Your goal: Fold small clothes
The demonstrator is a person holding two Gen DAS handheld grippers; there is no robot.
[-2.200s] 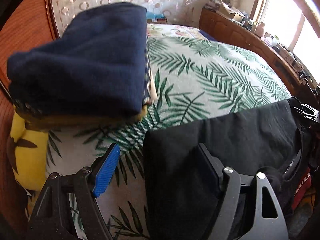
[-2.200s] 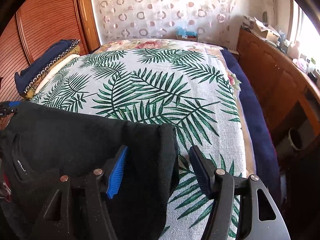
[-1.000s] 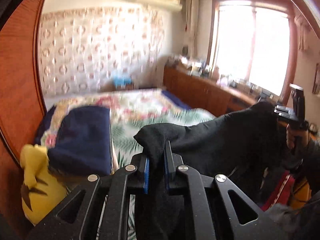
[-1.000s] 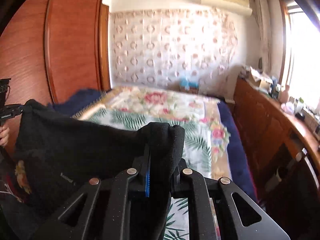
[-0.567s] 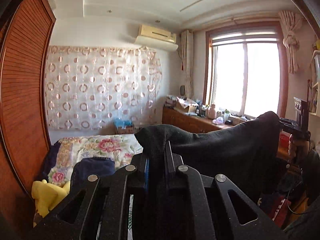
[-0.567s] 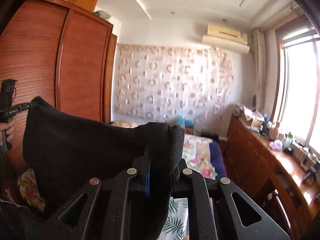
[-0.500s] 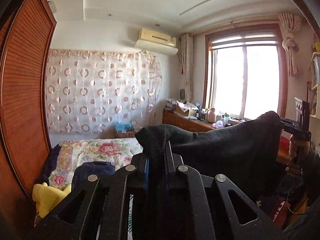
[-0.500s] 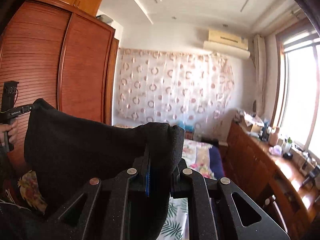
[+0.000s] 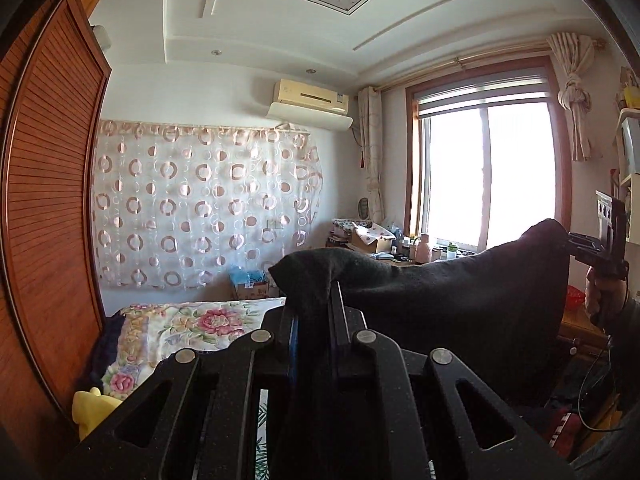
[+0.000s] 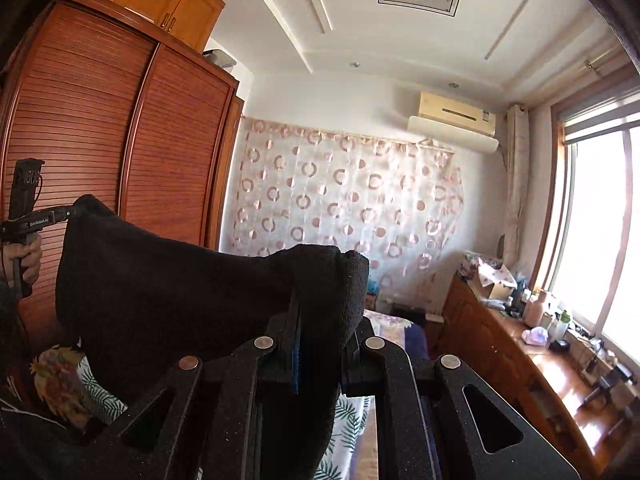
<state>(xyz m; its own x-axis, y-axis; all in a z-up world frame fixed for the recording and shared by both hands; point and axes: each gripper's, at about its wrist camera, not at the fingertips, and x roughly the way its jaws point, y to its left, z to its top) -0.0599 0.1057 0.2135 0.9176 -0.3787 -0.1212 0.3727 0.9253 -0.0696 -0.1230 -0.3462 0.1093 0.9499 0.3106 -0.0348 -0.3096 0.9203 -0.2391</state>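
I hold a black garment (image 9: 460,300) up in the air between my two grippers, well above the bed (image 9: 180,328). My left gripper (image 9: 314,336) has its fingers (image 9: 294,344) pressed together on one top corner of the cloth, which bunches into a small peak just past the tips. My right gripper (image 10: 318,344) pinches the other top corner the same way, the knit fabric folding over its fingers (image 10: 295,356) in a thick roll. Between the two grips the top edge sags a little and the rest of the garment hangs down as a dark sheet.

In the left wrist view I see my right gripper off to the far right, at the raised end of the cloth; in the right wrist view my left one shows at the far left, against the wooden wardrobe (image 10: 100,152).

Beyond the garment lies the flowered bedspread, with a yellow soft toy (image 9: 96,408) at its near left corner. A curtain with ring patterns (image 9: 200,208) covers the far wall, an air conditioner (image 9: 310,106) sits above it, and a bright window (image 9: 488,172) is on the right over a cluttered wooden surface (image 10: 520,344).
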